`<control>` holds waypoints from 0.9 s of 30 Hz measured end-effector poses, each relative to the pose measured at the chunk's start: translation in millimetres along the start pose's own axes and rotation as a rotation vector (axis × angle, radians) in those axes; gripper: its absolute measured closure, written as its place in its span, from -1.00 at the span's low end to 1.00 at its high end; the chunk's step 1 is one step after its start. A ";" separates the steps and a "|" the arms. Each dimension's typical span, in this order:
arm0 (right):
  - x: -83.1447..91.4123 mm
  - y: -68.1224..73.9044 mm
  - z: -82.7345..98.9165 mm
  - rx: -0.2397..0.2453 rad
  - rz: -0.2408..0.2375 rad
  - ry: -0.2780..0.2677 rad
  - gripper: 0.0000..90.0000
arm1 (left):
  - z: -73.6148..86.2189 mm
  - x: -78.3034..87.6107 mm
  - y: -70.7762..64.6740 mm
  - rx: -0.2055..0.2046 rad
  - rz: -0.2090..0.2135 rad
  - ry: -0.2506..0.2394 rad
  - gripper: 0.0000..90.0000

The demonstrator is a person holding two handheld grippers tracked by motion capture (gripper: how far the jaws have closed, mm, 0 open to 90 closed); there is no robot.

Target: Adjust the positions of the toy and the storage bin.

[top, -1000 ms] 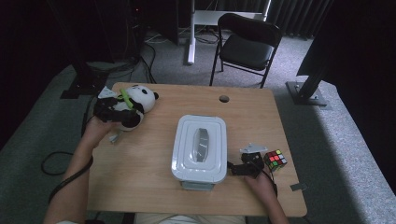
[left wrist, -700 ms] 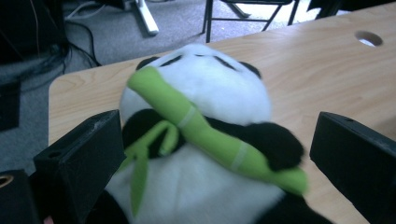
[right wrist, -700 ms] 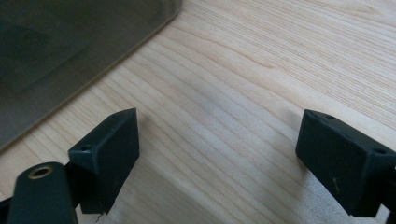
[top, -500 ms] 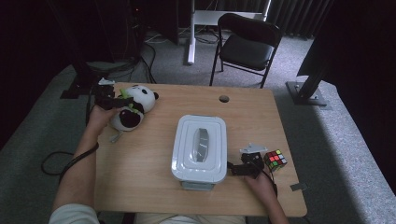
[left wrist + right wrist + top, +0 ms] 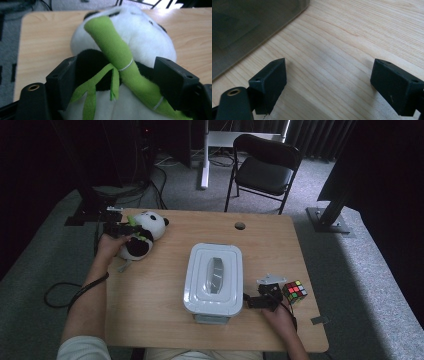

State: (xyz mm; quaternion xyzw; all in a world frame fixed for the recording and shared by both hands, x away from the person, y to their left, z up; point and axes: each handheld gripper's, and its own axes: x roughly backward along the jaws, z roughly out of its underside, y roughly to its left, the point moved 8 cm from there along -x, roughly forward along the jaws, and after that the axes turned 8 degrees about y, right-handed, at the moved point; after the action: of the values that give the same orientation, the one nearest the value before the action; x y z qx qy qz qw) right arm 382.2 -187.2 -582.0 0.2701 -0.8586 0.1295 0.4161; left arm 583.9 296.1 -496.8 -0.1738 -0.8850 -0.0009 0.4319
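A black-and-white panda plush (image 5: 145, 234) with a green bamboo stalk (image 5: 117, 50) lies at the table's far left corner. My left gripper (image 5: 126, 231) comes at it from the left, and its jaws have just been closing. In the left gripper view the left gripper (image 5: 115, 75) has the plush's dark belly and the stalk between its jaws, with both pads pressed into the fur. My right gripper (image 5: 251, 301) rests on the wood beside the white lidded box (image 5: 214, 277). Its jaws (image 5: 328, 82) stand wide apart with bare table between them.
A Rubik's cube (image 5: 295, 291) sits just right of the right hand. The box's wall (image 5: 249, 22) fills the upper left of the right gripper view. The wooden table (image 5: 150, 305) has a cable hole (image 5: 240, 226) at the back. A black chair (image 5: 265, 167) stands beyond it.
The left hand has shifted from over the panda to its left side and dropped lower. Its jaws have narrowed onto the plush. The right hand has not moved.
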 end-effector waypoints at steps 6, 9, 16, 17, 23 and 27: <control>0.1 0.0 0.1 0.000 0.000 0.000 -0.71 | 2.1 -2.1 -3.6 -0.023 -0.040 0.023 -0.16; 0.1 0.0 0.1 0.000 0.000 0.000 -0.71 | 2.5 -1.0 -1.9 -0.011 -0.057 -0.001 0.11; 0.1 0.0 0.1 0.000 0.001 0.000 -0.71 | 3.9 5.9 -0.7 0.039 -0.045 -0.063 0.46; 0.1 0.0 0.1 -0.001 0.000 0.000 -0.71 | 3.7 7.2 -1.6 0.044 -0.040 -0.071 0.48; 0.1 0.0 0.1 0.000 0.000 0.000 -0.71 | 4.2 16.7 -8.9 0.060 -0.037 -0.104 0.51; 0.1 0.0 0.1 -0.001 0.000 0.000 -0.71 | 5.1 25.6 -23.8 0.040 -0.026 -0.112 0.51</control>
State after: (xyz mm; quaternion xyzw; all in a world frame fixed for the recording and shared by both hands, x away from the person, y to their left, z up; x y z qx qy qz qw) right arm 382.1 -187.3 -581.9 0.2699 -0.8587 0.1293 0.4161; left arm 558.2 282.4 -476.9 -0.1533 -0.9098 0.0207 0.3851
